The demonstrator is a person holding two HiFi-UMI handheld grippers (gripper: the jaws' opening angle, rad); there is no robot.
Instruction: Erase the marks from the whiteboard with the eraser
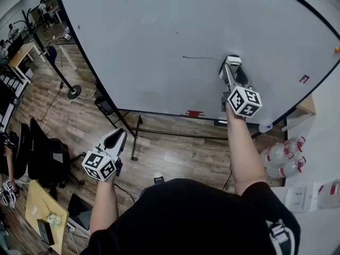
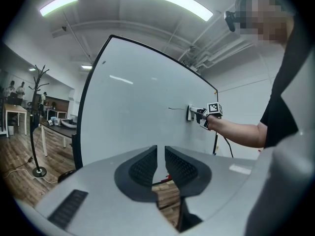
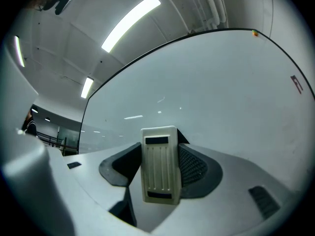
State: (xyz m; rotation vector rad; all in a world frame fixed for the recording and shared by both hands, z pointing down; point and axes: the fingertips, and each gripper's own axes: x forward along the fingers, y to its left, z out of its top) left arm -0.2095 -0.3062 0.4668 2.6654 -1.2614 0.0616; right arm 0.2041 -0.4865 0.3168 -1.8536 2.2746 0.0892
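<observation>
1. Two hand-held grippers were in view, one in each of the person's hands.
2. The right gripper [image 1: 232, 62] sat right of centre in the head view, raised to the whiteboard [image 1: 159, 36]. Its jaws were clamped on the eraser [image 3: 159, 163], one on each long side. The right gripper view showed the cream, ribbed back of the eraser upright at bottom centre.
3. The eraser [image 1: 232, 61] lay against the board face, right of centre in the head view. It was just beside the right end of a thin black line [image 1: 201, 58] drawn level across the board.
4. The left gripper view confirmed this: eraser [image 2: 189, 113] flat to the whiteboard [image 2: 138, 112], with the line [image 2: 176, 109] running off to its left.
5. The left gripper [image 1: 118, 134] hung at lower left in the head view, over the wooden floor [image 1: 175, 153] and well apart from the board. Its jaws were drawn together to a thin slit, with nothing between them.
6. A small red mark [image 1: 304, 78] showed on the board near its right edge, and another [image 1: 193, 113] near its lower edge.
7. Water bottles [image 1: 281, 158] lay on the floor at lower right.
8. A coat stand [image 1: 50, 41] stood at upper left.
</observation>
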